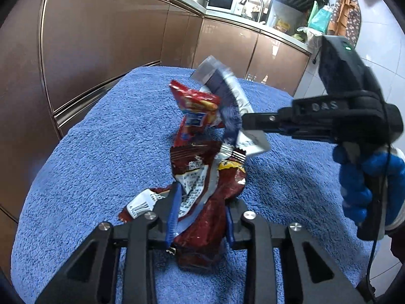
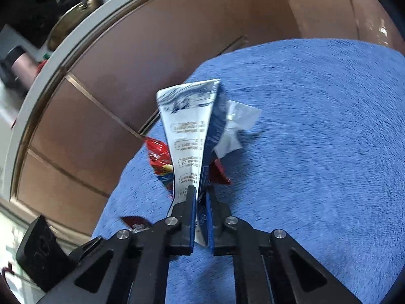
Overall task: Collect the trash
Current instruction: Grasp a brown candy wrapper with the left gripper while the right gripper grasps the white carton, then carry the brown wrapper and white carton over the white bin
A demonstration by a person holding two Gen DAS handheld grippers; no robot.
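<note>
Blue-padded fingers of the left gripper (image 1: 202, 202) are closed partway on a dark red snack wrapper (image 1: 205, 215), pinching its crumpled lower part so that the rest of it stands up and away from the camera, over the blue towel (image 1: 88, 152). A second, brighter red wrapper (image 1: 197, 109) rises above it; whether the two are joined I cannot tell. The right gripper (image 1: 246, 124) comes in from the right side of the left wrist view, held by a blue-gloved hand (image 1: 364, 185), its jaws pressed nearly together on a blue-and-white carton (image 1: 227, 101).

From the right wrist view, that gripper (image 2: 201, 197) clamps the flattened end of the carton (image 2: 192, 126), whose long axis runs straight ahead along the fingers, widening to its far end. A crumpled white scrap (image 2: 238, 121) shows just behind the carton.

Towel covers the whole work surface, with broad bare room to the right. Brown cabinet doors (image 1: 101, 45) stand close beyond its far and left edges.
</note>
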